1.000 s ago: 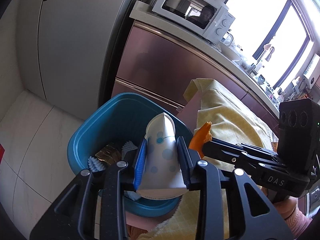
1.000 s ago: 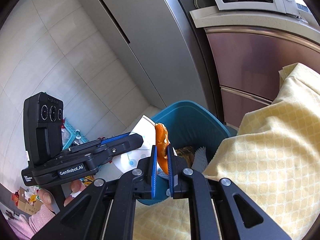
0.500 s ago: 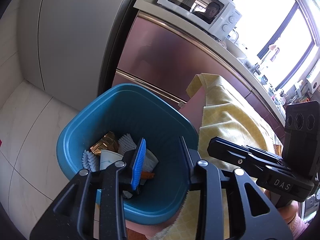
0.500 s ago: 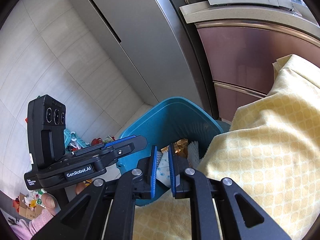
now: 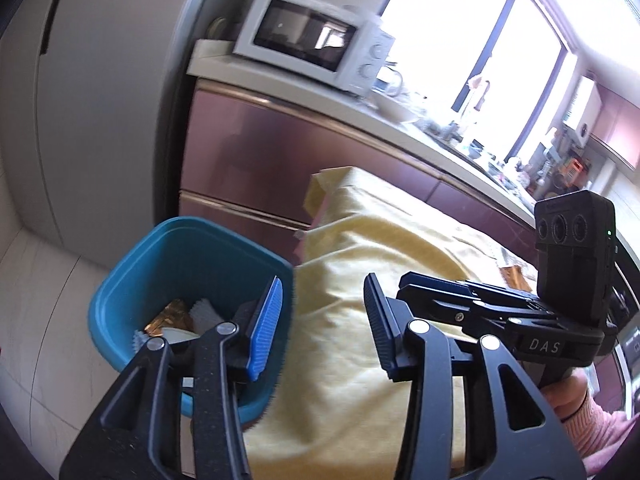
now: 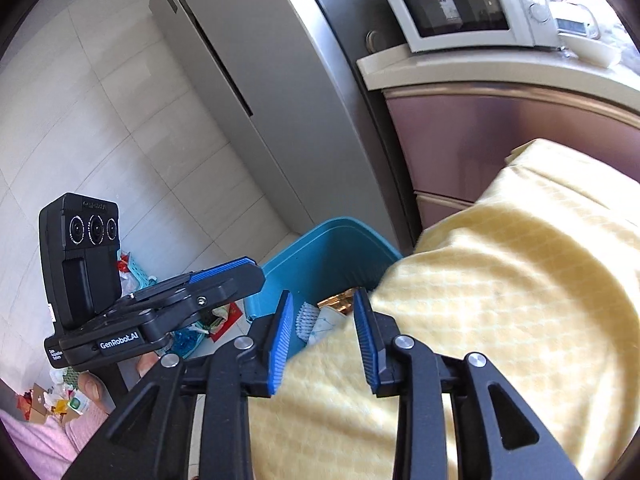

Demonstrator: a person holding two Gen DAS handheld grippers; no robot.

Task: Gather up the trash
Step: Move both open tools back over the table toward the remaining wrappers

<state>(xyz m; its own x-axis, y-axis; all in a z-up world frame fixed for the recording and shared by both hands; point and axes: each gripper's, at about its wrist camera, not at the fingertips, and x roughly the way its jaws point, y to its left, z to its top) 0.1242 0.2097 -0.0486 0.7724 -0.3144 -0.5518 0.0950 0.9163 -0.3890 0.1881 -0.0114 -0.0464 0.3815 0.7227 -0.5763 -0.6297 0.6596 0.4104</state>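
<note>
Both tools are now empty. A second ago the left tool [image 5: 324, 320] clamped a white paper cup with blue dots and the right tool [image 6: 322, 336] pinched a strip of orange peel; both pieces have since gone into the bin, and the two tools have swung away from it toward the yellow cloth. Each tool's jaws are opening, with nothing between the ribbed blue pads [image 5: 266, 328]. My reading is that this drop-off is done and the next piece of trash must be fetched from the table.

Nearest, in the lower half of both views, lies the yellow tablecloth [image 6: 500, 300], a soft woven fabric with a faint lattice pattern, draped over the table's edge in loose folds. Just beyond its edge, at lower left in the left view and at centre in the right, sits the teal bin [image 5: 132, 280], smooth moulded plastic with rounded corners. Inside it show a crinkled gold foil wrapper [image 5: 168, 316], white pleated paper liners [image 5: 202, 310] and part of the cup [image 6: 326, 322].

Further off at the right edge of the left view, something gold [image 5: 510, 274] lies on the cloth, too blurred to name. Behind stand glossy maroon cabinets [image 5: 248, 152] and a white microwave [image 5: 312, 40].
</note>
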